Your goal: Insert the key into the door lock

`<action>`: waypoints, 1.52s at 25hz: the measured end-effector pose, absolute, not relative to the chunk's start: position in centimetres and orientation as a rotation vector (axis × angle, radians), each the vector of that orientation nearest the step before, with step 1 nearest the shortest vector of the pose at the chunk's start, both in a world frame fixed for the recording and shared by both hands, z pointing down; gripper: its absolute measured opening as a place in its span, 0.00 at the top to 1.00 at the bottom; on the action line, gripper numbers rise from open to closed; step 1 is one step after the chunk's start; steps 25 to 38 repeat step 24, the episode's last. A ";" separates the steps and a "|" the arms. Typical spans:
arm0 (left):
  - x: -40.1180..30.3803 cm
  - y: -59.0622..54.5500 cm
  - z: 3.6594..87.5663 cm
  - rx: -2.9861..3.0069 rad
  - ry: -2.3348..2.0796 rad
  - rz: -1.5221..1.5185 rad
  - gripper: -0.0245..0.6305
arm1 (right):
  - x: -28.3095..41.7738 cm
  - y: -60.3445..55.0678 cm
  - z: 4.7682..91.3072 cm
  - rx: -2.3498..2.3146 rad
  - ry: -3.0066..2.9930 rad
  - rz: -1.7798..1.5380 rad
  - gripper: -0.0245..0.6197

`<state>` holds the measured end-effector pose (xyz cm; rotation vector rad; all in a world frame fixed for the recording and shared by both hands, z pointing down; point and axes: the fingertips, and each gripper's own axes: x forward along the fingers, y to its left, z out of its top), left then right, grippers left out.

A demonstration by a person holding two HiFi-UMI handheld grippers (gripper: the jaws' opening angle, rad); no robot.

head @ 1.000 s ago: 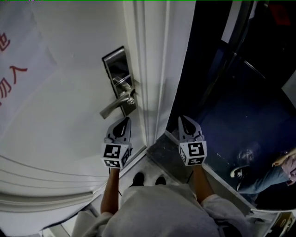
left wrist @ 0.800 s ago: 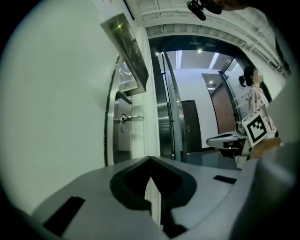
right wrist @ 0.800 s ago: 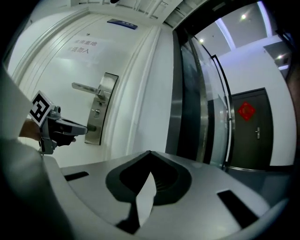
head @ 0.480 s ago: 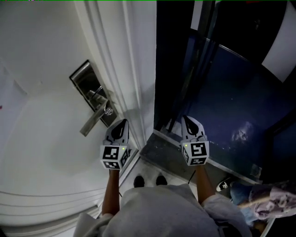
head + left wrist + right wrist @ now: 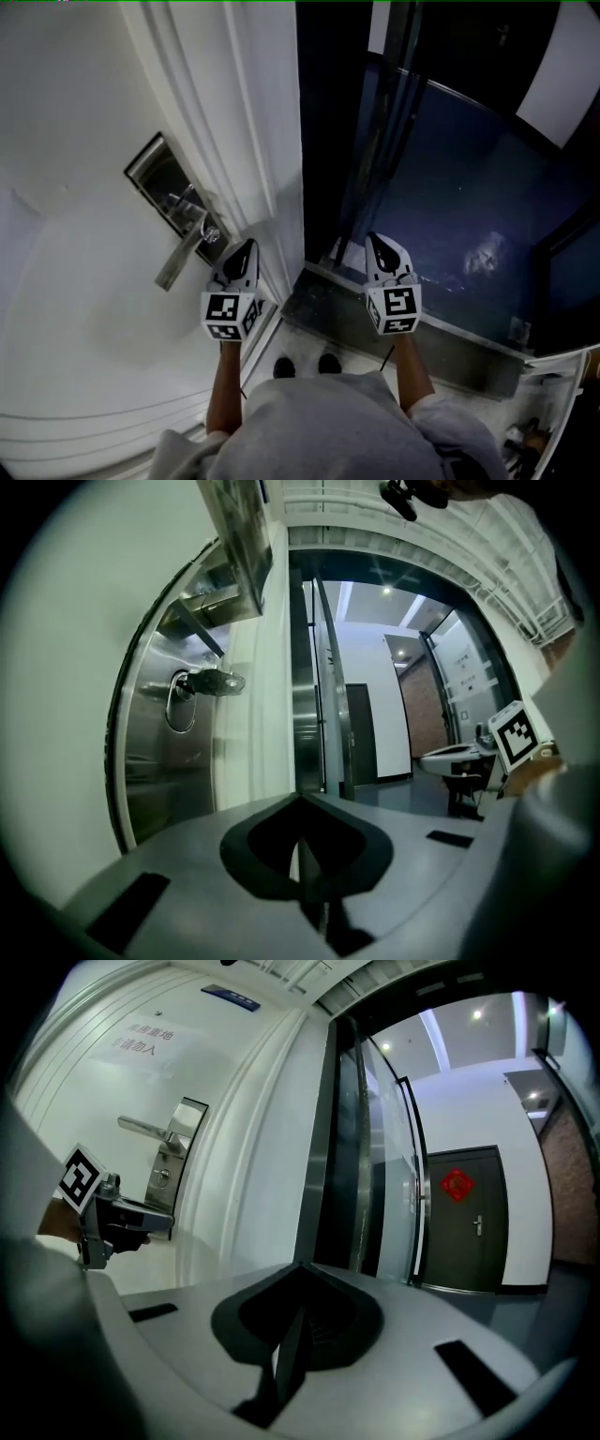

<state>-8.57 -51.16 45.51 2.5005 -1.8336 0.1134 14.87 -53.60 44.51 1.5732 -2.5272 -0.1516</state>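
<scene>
White door (image 5: 84, 234) left, dark hallway right; we keep left gripper (image 5: 246, 249) and right gripper (image 5: 377, 242) closed on nothing; apparent key (image 5: 214, 681) juts from lock (image 5: 180, 705), so careless left swing could knock it

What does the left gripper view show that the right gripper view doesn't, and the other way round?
Only the left gripper view: a close look at what appears to be a key standing out of the lock plate, plus the marker cube of the right gripper. Only the right gripper view: the left gripper from the side, red lettering on the white door, and a red ornament on a far dark door. Both: the lock plate, the white door's edge, and that gripper's own shut, empty jaws.
</scene>
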 end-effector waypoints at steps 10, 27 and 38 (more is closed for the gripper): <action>-8.4 -51.5 45.7 2.505 -1.818 0.116 0.94 | 14.1 -54.1 44.5 1.563 -2.525 -0.172 0.93; -8.6 -51.9 45.7 2.511 -1.817 0.119 0.94 | 13.1 -54.7 44.0 1.533 -2.538 -0.207 0.93; -8.6 -51.9 45.7 2.511 -1.817 0.119 0.94 | 13.1 -54.7 44.0 1.533 -2.538 -0.207 0.93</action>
